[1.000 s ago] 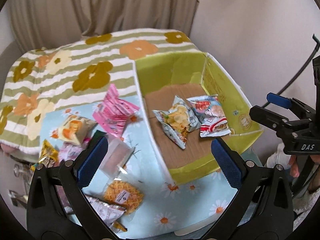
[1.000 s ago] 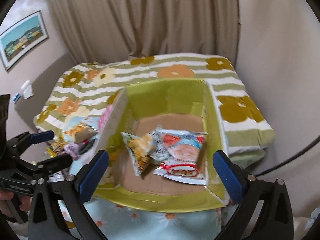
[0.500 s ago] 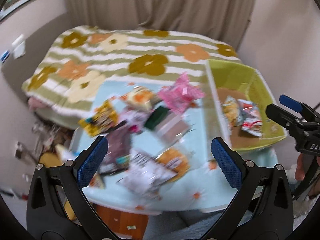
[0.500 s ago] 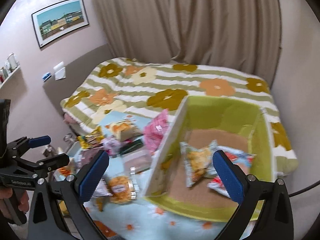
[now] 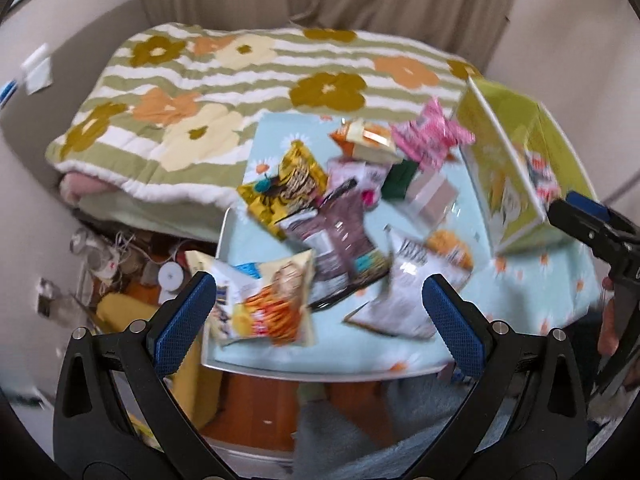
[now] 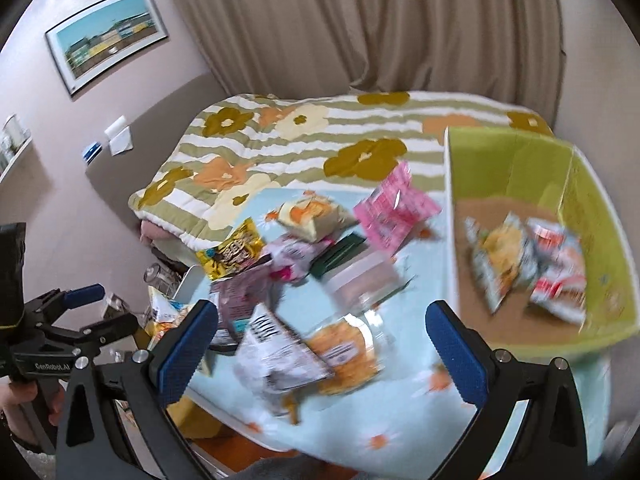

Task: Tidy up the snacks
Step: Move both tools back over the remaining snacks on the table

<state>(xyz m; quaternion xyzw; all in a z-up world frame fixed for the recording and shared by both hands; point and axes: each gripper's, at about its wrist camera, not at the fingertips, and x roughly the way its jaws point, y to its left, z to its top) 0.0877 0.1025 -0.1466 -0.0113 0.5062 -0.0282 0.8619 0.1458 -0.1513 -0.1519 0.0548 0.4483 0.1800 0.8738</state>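
Lying jumbled, snack packets [image 5: 340, 236] beside box [image 6: 592, 216].

Right wrist fisheye view, motion-blurred. The right gripper [image 6: 322, 344], its blue-padded fingers [image 6: 188, 342] spread wide with nothing between them, hangs above a small table covered by a pale blue daisy-print cloth [image 6: 404, 392]. Loose snack packets lie heaped on the cloth: a yellow crinkled packet [image 6: 232, 254], a pink foil packet [image 6: 394, 208], a cream-and-orange packet [image 6: 314, 214], a white-and-black packet [image 6: 276, 354] and a clear bag of orange snacks [image 6: 344, 350]. At right stands an open lime-green cardboard box [image 6: 512, 164] holding two packets [image 6: 528, 264] on its brown floor. The left gripper [image 6: 90, 308], held in a hand [image 6: 24, 404], appears at lower left, fingers apart. Behind lies a flower-patterned striped quilt [image 6: 304, 140].
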